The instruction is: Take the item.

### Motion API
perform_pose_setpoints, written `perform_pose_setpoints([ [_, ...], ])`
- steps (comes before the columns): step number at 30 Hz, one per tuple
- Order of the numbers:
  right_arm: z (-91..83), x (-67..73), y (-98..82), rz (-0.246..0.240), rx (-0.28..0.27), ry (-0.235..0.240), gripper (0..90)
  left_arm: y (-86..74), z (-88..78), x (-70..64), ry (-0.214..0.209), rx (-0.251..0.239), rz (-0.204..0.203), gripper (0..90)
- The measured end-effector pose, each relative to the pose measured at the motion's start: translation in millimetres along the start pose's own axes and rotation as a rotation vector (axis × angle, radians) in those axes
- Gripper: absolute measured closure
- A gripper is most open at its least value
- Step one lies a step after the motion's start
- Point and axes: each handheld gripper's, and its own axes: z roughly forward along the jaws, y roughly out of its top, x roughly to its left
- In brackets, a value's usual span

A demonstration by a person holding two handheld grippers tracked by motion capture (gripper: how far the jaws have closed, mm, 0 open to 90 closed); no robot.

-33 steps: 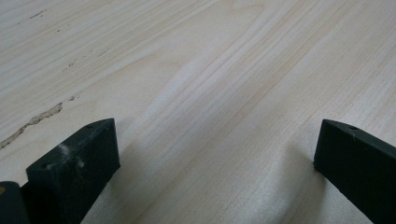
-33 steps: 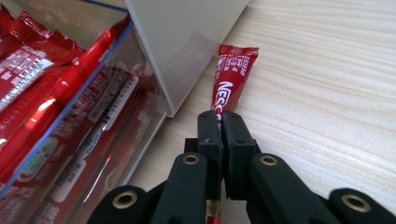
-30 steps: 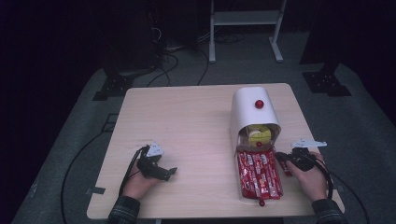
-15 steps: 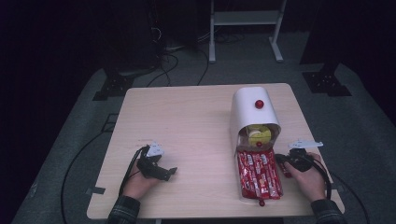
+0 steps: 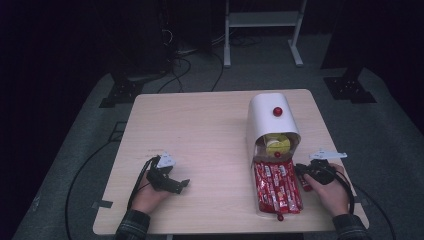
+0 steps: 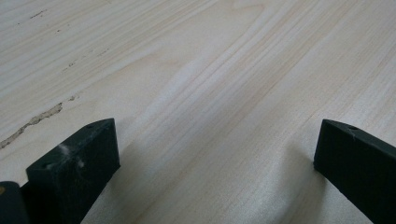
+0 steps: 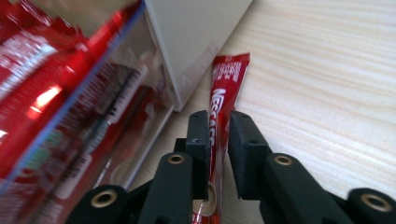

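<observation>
A red Nescafe stick sachet (image 7: 229, 79) lies flat on the wooden table (image 5: 210, 130), just right of the tray. My right gripper (image 7: 218, 122) straddles its near end. The jaws have just been opening and now stand a little apart, with the sachet between them and a gap showing at the pads. From above, that right gripper (image 5: 301, 172) sits beside the clear tray (image 5: 259, 207) of red sachets. My left gripper (image 6: 217, 140) rests wide open over bare wood, seen from above as the left gripper (image 5: 180, 186) near the front left.
A white dome-shaped dispenser (image 5: 267, 117) with a red knob (image 5: 277, 111) stands behind the tray, a yellow item (image 5: 276, 145) in its mouth. The tray's clear wall (image 7: 116, 93) is close on the left of my right jaws. Dark floor and cables surround the table.
</observation>
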Motion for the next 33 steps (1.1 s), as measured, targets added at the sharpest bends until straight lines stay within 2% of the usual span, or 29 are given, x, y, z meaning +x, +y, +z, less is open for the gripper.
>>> perform_pose_setpoints([
  [9, -7.0, -2.8, 1.0, 0.008, -0.039, -0.015, 62.2, 0.0, 0.0, 0.1, 0.0, 0.0, 0.0, 0.0],
  [18, -8.1, -10.1, 0.2, -0.039, -0.089, -0.096, 42.8, 0.0, 0.0, 0.0, 0.0, 0.0, 0.0, 0.0],
  [25, -11.0, -18.9, -0.1, -0.026, -0.109, -0.136, 30.8, 0.0, 0.0, 0.0, 0.0, 0.0, 0.0, 0.0],
  [33, -15.8, -31.8, -3.2, 0.009, -0.109, -0.171, 28.2, -0.1, -0.1, 0.0, 0.0, 0.0, 0.0, 0.0],
])
